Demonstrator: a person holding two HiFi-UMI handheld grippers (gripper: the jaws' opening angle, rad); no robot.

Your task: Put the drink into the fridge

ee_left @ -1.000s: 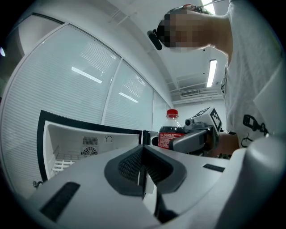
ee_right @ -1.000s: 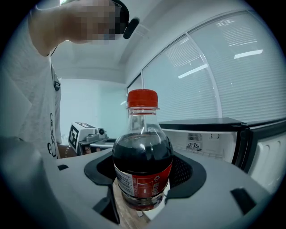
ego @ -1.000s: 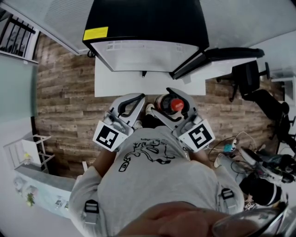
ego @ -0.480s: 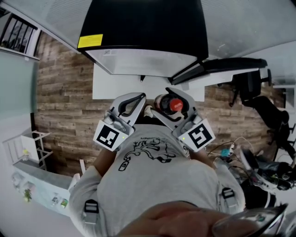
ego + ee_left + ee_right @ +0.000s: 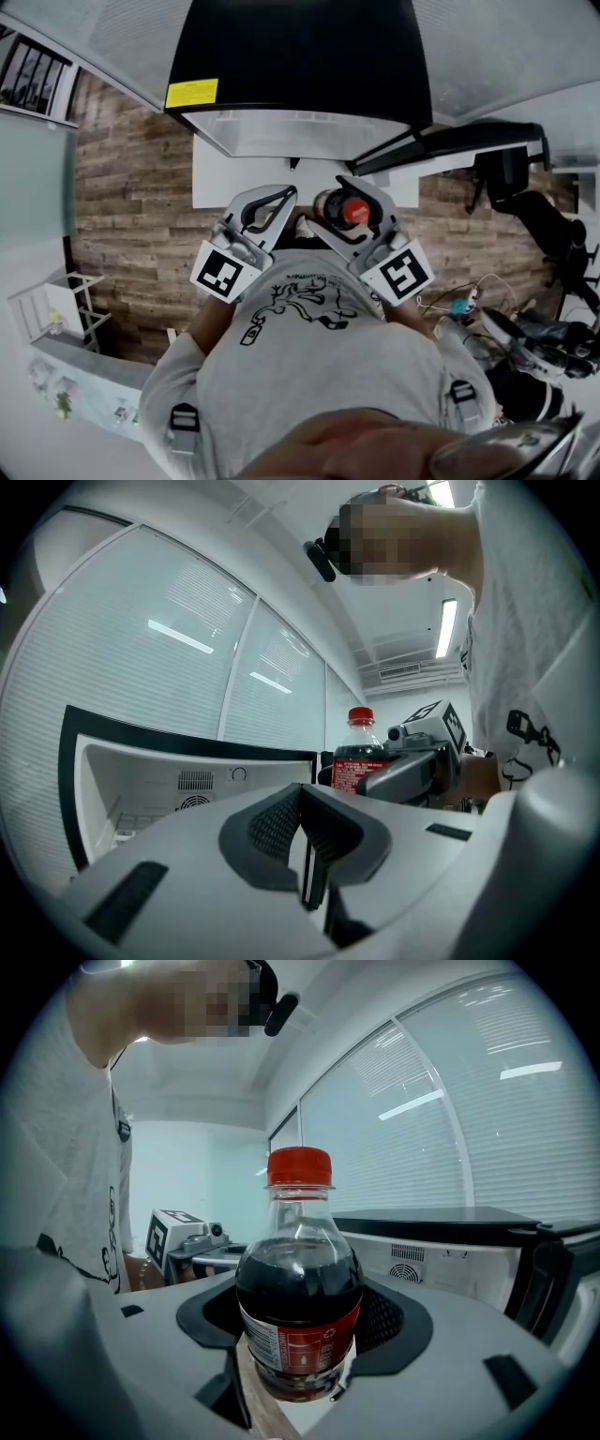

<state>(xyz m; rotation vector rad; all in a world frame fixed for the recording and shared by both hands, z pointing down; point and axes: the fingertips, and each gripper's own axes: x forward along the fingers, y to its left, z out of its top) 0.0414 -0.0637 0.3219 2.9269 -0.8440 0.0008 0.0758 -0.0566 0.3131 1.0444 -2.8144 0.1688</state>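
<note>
Cola bottle (image 5: pixel 298 1241), just one, clamped upright in right gripper (image 5: pixel 305 1335); left gripper (image 5: pixel 305 832) closed, empty; one open fridge (image 5: pixel 300 56).

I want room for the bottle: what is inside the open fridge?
Inside the fridge, only a white back wall with vent grilles and a bit of wire shelf show; nothing stored is visible. The left tool covers the lower interior.

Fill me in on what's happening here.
A person stands before a small fridge whose door is swung open. The right gripper is clamped on an upright cola bottle with a red cap. The left gripper is shut and empty beside it. The bottle is not yet inside the fridge.
</note>
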